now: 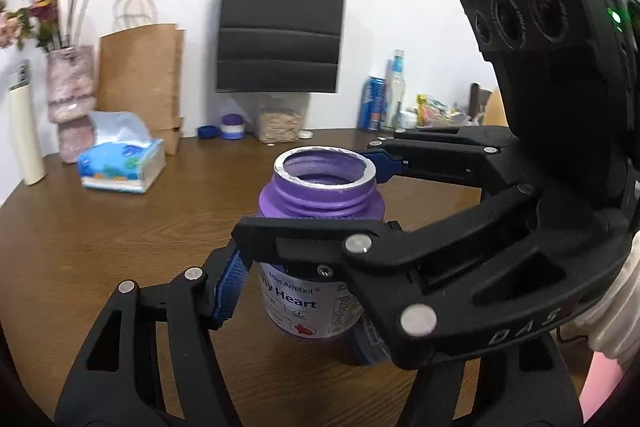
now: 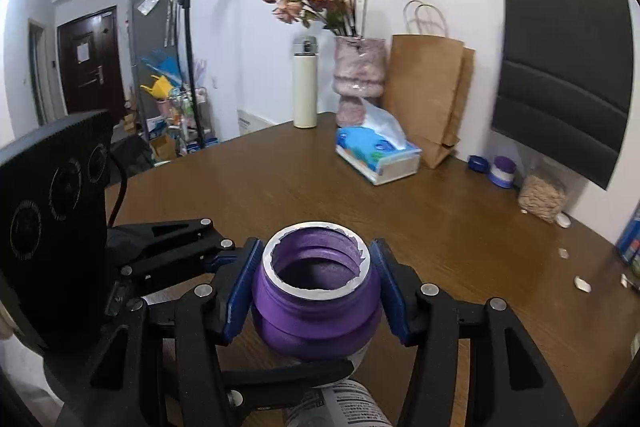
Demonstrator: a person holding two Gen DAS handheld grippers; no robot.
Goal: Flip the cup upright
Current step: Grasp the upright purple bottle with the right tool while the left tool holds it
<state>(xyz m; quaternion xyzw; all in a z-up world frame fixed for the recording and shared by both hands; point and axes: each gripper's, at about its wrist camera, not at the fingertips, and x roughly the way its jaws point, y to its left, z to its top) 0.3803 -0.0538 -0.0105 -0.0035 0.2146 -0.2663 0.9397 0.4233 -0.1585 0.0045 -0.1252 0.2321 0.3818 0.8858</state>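
The cup [image 1: 316, 195] is a purple plastic jar with a white label and no lid. It stands upright on the brown table [image 1: 120, 235] with its open mouth [image 2: 318, 259] facing up. My right gripper [image 2: 316, 295] is shut on the cup's shoulder, a blue pad [image 2: 240, 291] pressed to each side. From the left wrist view the right gripper [image 1: 320, 199] reaches in from the right. My left gripper [image 1: 300, 299] is shut on the labelled body lower down. One blue pad [image 1: 230, 287] shows, and the other finger is hidden behind the right gripper. In the right wrist view the left gripper [image 2: 296, 313] comes in from the left.
A blue tissue box [image 2: 376, 155], a brown paper bag [image 2: 424, 95], a pink vase [image 2: 358, 75] and a white flask [image 2: 305, 83] stand at the back. A grain container [image 2: 542, 199], a small purple tub [image 2: 502, 171] and a blue can [image 1: 372, 103] line the wall. Small scraps [image 2: 582, 283] lie at the right.
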